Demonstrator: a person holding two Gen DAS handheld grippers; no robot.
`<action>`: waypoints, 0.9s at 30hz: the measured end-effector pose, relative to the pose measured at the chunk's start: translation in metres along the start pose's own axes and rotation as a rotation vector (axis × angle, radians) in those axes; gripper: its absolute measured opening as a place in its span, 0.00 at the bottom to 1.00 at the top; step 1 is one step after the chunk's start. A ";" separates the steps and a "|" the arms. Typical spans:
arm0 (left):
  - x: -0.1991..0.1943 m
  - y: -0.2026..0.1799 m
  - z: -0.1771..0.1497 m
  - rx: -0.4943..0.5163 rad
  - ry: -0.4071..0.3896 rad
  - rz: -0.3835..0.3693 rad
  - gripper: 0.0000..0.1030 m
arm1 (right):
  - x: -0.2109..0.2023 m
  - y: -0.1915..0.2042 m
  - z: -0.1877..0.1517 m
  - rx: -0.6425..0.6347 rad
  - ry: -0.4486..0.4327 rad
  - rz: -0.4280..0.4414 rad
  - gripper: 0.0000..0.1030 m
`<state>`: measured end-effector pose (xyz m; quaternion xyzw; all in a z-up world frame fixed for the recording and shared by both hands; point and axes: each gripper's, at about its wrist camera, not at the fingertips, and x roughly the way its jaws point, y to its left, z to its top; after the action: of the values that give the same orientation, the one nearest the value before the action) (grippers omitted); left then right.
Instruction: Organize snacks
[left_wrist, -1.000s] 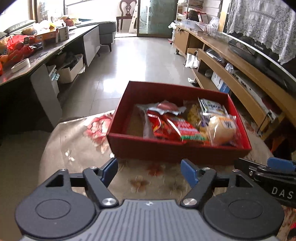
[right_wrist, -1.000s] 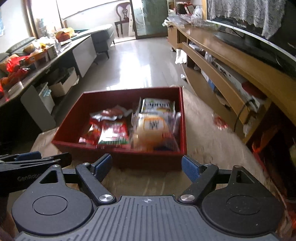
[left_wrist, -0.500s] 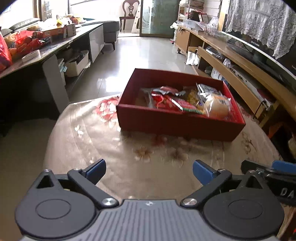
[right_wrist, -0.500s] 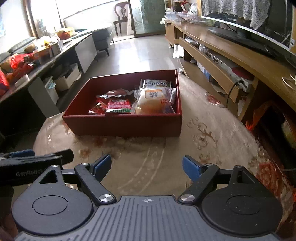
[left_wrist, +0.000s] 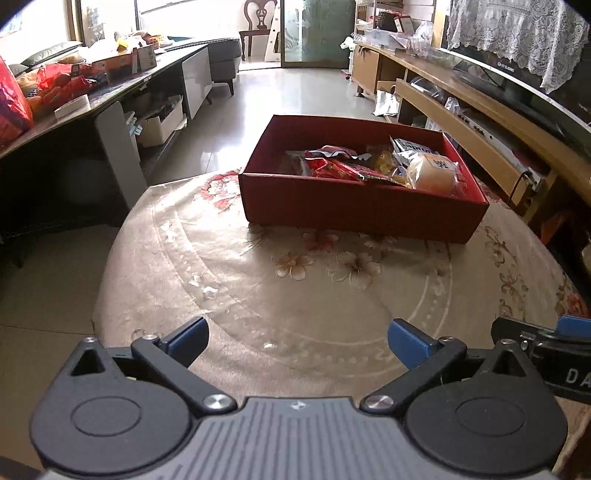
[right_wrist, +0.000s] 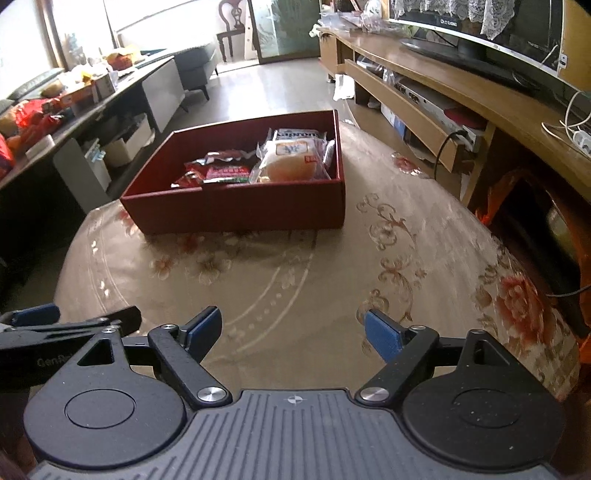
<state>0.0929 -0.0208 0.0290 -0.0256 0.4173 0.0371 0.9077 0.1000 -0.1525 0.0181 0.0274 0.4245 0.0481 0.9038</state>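
Note:
A red box (left_wrist: 354, 206) stands at the far side of the round table; it also shows in the right wrist view (right_wrist: 236, 208). Inside lie several snack packs: a wrapped bun (left_wrist: 430, 175) (right_wrist: 291, 166), red packets (left_wrist: 332, 168) (right_wrist: 225, 171) and a white-and-blue pack (left_wrist: 413, 147). My left gripper (left_wrist: 297, 341) is open and empty, low over the near part of the table. My right gripper (right_wrist: 293, 330) is open and empty beside it, also well back from the box.
The table has a floral beige cloth (left_wrist: 295, 280). A long wooden TV cabinet (right_wrist: 424, 85) runs along the right. A dark cluttered counter (left_wrist: 92, 99) stands at the left. Tiled floor (left_wrist: 288, 96) lies beyond the table.
Both grippers have pulled back from the box toward the near edge of the table. The box and snacks have not moved. Both grippers stay open.

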 end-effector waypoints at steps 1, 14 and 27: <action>-0.001 0.000 -0.002 0.002 -0.002 0.001 1.00 | 0.000 0.000 -0.002 -0.001 0.005 -0.005 0.86; -0.010 0.000 -0.017 0.018 -0.011 0.004 1.00 | -0.005 0.005 -0.016 -0.020 0.019 -0.016 0.86; -0.015 0.001 -0.021 0.022 -0.019 0.012 1.00 | -0.007 0.007 -0.020 -0.024 0.022 -0.015 0.87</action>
<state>0.0671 -0.0221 0.0262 -0.0129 0.4093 0.0381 0.9115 0.0796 -0.1462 0.0115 0.0129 0.4341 0.0466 0.8996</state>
